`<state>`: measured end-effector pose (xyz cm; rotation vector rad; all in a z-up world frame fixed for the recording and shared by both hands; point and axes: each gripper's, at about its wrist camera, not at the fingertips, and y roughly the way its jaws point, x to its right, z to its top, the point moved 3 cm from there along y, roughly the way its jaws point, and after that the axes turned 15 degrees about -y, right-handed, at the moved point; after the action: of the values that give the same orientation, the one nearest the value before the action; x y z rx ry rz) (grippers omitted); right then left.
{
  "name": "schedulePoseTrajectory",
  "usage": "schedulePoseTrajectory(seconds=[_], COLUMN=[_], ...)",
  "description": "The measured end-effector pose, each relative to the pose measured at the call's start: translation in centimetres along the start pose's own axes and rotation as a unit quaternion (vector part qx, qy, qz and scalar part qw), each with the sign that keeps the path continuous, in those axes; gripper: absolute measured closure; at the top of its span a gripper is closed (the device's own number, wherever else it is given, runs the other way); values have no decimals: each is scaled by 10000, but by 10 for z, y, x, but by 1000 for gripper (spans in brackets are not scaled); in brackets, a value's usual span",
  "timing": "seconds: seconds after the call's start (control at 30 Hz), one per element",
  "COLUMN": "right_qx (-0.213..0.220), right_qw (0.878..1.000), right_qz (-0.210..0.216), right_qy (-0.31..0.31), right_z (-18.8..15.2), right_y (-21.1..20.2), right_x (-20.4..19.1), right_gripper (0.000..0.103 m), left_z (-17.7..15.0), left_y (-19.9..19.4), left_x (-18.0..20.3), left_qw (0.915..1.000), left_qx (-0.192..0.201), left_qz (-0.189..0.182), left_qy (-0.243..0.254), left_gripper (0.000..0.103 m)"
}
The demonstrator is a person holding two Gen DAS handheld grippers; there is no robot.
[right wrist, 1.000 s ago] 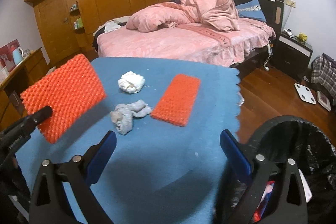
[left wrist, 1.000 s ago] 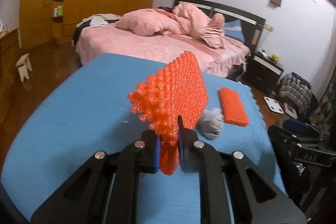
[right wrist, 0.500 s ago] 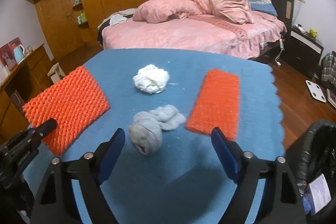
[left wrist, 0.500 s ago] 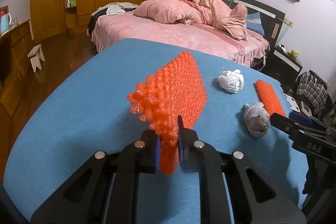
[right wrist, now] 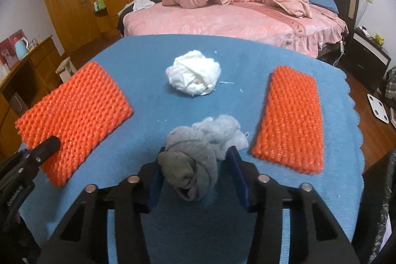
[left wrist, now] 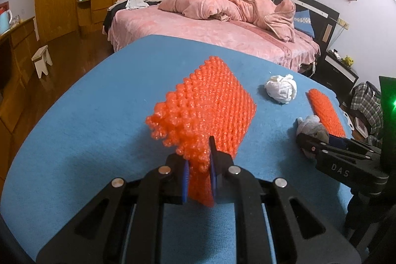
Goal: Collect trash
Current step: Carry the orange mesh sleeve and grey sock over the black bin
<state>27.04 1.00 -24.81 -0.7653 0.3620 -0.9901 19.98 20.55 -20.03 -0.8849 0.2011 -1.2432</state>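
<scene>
Trash on blue counter [right wrist: 284,53]: four pieces, none yet binned.
Left gripper [left wrist: 199,180] pinched orange foam net [left wrist: 205,110]; right gripper [right wrist: 198,177] was closing round grey wad [right wrist: 198,152]; white wad [right wrist: 193,76] and second orange net [right wrist: 292,118] lay untouched.

Two black hand-held grippers

Black skeletal frames, silver screws, blue-padded fingers [right wrist: 238,172]; right gripper [left wrist: 319,144] seemingly lettered "DAS".

Knobbly orange foam netting [left wrist: 205,115] sits in the left tongs' [left wrist: 199,186] matt black plastic, soft grey cloth [right wrist: 198,152] between the right tongs [right wrist: 198,180], on fuzzy blue fabric [right wrist: 148,61].
</scene>
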Motion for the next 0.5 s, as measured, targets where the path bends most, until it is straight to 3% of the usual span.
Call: schedulePoseTrajectory(seconds=[0.13,0.5], right_qx=[-19,-80], right_qw=[9997,9998], right_qz=[-73,41], right_qy=[-239,-177], right_z=[-1,2], right_y=[2,-4], right_x=[-9,-9], right_gripper=[68,70], left_z=[-1,0], left_y=[2,3], left_x=[1,2], left_qw=[10000,9999], left_qx=[-41,-88], left_qz=[39,129], left_qy=[51,70], left_gripper=[90,90])
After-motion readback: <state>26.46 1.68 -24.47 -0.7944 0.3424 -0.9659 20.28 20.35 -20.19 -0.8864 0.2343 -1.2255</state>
